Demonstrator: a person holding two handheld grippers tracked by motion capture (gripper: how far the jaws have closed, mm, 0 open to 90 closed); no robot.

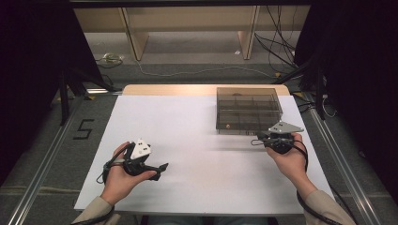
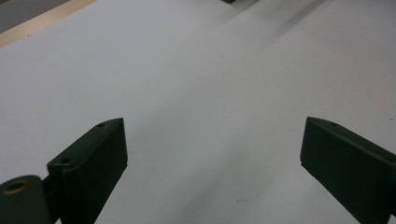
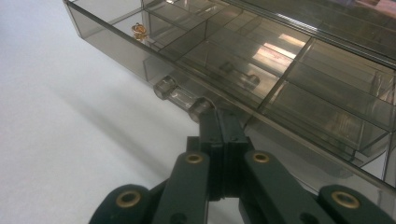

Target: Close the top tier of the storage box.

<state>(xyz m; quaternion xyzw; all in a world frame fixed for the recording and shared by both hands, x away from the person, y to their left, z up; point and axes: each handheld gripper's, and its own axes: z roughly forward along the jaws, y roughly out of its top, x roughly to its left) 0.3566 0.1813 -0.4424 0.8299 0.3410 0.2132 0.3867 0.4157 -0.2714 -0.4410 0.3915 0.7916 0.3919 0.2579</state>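
Right gripper sits at the near edge of the smoky clear compartment box, far right part of the white worktop. In the right gripper view its jaws are pressed together, tips at the clear front latch on the box's front wall. Can't tell whether the tips pinch the latch tab or just touch it. Box lies flat, dividers visible through the plastic. One small gold item is in the corner compartment at the box's near-left; same speck in the high view. What it is: too small to tell.

Left gripper hangs over bare worktop at near left, well apart from the box, pointing right. Left gripper view: jaws wide apart, nothing between them, plain white surface underneath.

Each gripper is held in one hand, forearms entering from the bottom edge. Grey three-cornered plate on top of each gripper, cables trailing back along the wrists.
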